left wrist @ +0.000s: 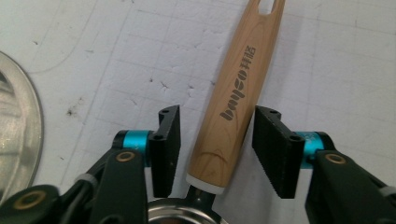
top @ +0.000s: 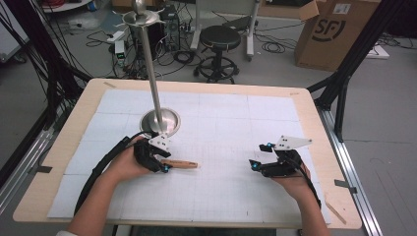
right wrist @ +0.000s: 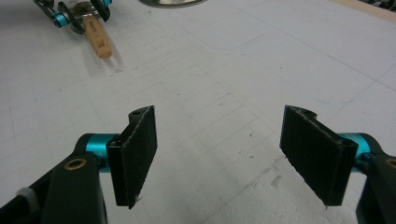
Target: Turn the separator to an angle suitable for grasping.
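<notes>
The high camera is looking forward and down from above the person's side, taking in the whole table (top: 59, 162) and the floor beyond. The left gripper camera is sitting close over the white gridded mat (left wrist: 355, 70), facing along a wooden handle (left wrist: 236, 100). The right gripper camera is looking low across the same mat, catching that handle farther off.

One wooden-handled utensil (top: 181, 164), one steel stand (top: 160, 121) (round base), two grippers.
</notes>
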A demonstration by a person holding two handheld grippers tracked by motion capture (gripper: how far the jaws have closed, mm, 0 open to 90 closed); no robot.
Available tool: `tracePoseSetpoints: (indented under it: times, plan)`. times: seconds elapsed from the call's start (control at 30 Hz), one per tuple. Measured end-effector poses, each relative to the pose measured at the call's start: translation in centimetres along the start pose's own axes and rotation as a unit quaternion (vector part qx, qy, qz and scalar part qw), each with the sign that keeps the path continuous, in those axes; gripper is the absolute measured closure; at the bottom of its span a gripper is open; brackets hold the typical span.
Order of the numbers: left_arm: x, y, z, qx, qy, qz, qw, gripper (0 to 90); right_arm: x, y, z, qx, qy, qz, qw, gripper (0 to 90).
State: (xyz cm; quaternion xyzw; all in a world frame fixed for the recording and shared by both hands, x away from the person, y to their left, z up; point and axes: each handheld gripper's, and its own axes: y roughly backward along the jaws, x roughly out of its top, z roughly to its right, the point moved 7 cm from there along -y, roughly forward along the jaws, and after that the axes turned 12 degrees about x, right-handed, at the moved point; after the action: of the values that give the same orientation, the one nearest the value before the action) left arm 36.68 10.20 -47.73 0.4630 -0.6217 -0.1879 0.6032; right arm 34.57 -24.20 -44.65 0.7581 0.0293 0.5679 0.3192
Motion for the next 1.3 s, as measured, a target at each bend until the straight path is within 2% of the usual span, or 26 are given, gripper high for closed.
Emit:
tracePoseSetpoints:
  times: [0.1,0.13,0.4,0.6,0.77,0.9,1.3]
  plan:
    - [-0.09,-0.21,0.12,-0.004,0.000,-0.005,1.0000,57.1,-0.02,-0.03,-0.01,0.001,0.000,-0.001,1.0000,26.5]
    - [-0.19,-0.36,0.20,-0.004,-0.001,-0.014,0.9999,57.5,-0.02,-0.04,-0.02,0.001,0.000,-0.001,1.0000,26.5]
    - [-0.06,-0.49,0.24,-0.005,0.001,-0.011,0.9999,60.0,0.04,-0.23,-0.09,0.001,0.001,-0.003,1.0000,26.6]
    - [-0.04,-0.54,0.14,-0.005,0.012,-0.012,0.9998,61.9,0.07,-0.30,-0.11,0.000,0.001,-0.004,1.0000,26.8]
    - [0.07,-0.62,-0.06,-0.003,0.032,-0.018,0.9993,67.0,0.01,-0.44,-0.07,0.000,0.002,-0.006,1.0000,27.0]
    - [0.04,-0.67,-0.13,-0.009,0.041,-0.017,0.9990,66.8,-0.01,-0.44,-0.07,-0.001,-0.001,-0.008,1.0000,27.0]
    - [0.11,-0.71,-0.03,-0.002,0.032,-0.021,0.9993,65.5,0.00,-0.63,-0.12,0.001,0.000,-0.009,1.0000,27.1]
